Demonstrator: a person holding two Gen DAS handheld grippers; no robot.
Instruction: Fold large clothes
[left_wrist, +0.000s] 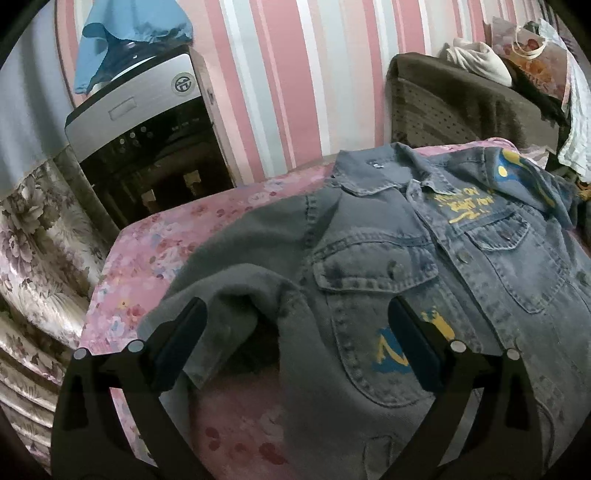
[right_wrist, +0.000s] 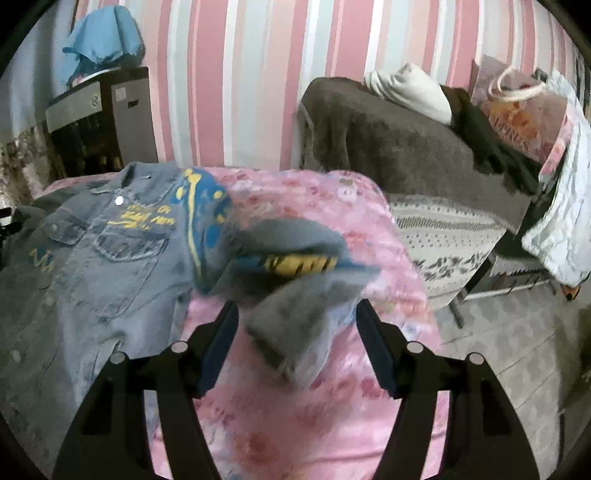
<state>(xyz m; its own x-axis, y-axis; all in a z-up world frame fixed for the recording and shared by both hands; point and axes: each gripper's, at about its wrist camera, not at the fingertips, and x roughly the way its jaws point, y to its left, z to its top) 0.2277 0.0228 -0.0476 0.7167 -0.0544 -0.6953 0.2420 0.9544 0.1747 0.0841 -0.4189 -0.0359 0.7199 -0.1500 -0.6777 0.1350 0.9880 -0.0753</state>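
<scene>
Right wrist: right hand-held gripper (right_wrist: 297, 317) gapes — straddling denim jacket (right_wrist: 110, 243) sleeve.

A lived-in room of a home

Pink-and-white striped wallpaper (right_wrist: 236, 74), a pink floral bedsheet (right_wrist: 332, 206), a grey blanket-draped couch (right_wrist: 388, 147) with a white pillow (right_wrist: 410, 90), and a silver-topped appliance (left_wrist: 147, 107) under blue cloth (left_wrist: 125, 33).

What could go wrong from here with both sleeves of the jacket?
1. Both grippers are open: the right gripper has the blurred right sleeve only loosely between its fingers, so it may slide out before a grasp.
2. The left sleeve is bunched between the left gripper fingers; closing now could pinch several layers.
3. The denim jacket lies near the edge of the pink floral cover; pulling could drag it off.
</scene>
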